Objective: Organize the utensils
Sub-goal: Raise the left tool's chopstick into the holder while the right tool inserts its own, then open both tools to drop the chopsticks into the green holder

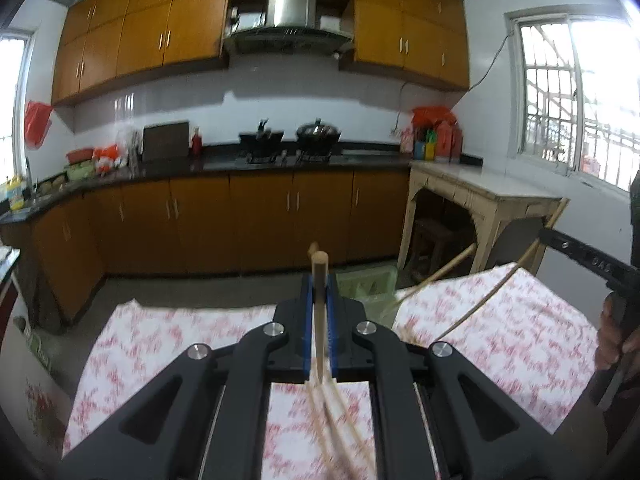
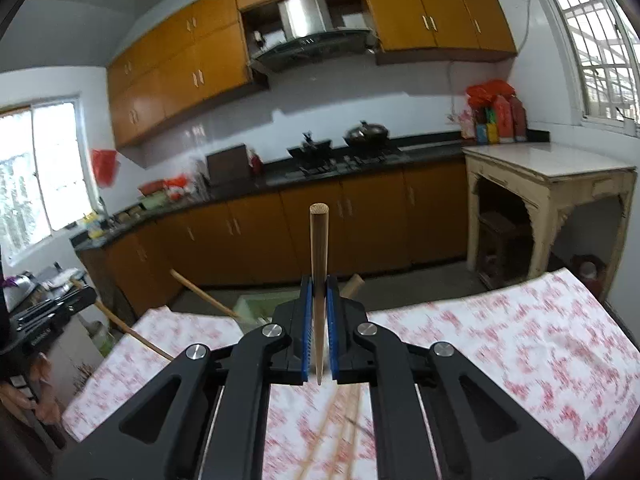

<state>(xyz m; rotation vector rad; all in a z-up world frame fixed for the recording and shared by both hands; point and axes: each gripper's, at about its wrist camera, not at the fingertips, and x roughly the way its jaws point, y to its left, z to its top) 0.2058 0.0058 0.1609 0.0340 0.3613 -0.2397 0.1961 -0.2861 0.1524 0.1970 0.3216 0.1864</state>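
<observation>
Black gripper arms fill the bottom of both wrist views, over a table spread with a white cloth printed in red flowers, blurred in both views. Beyond it lies a kitchen: orange-brown wall cabinets around a steel range hood, matching lower cabinets under a dark counter, and a gas hob carrying a wok. A pale, worn side table with a white top stands at the right below a barred window. A pale green basket sits at the far edge of the cloth-covered table, with wooden chopsticks leaning out of it.

The left gripper has its blue-padded jaws pressed together on a wooden chopstick that points up and away. More chopsticks lie blurred on the cloth beneath it. The right gripper likewise pinches a single wooden chopstick, its blunt end uppermost. A hand shows at the right edge of the left view.
</observation>
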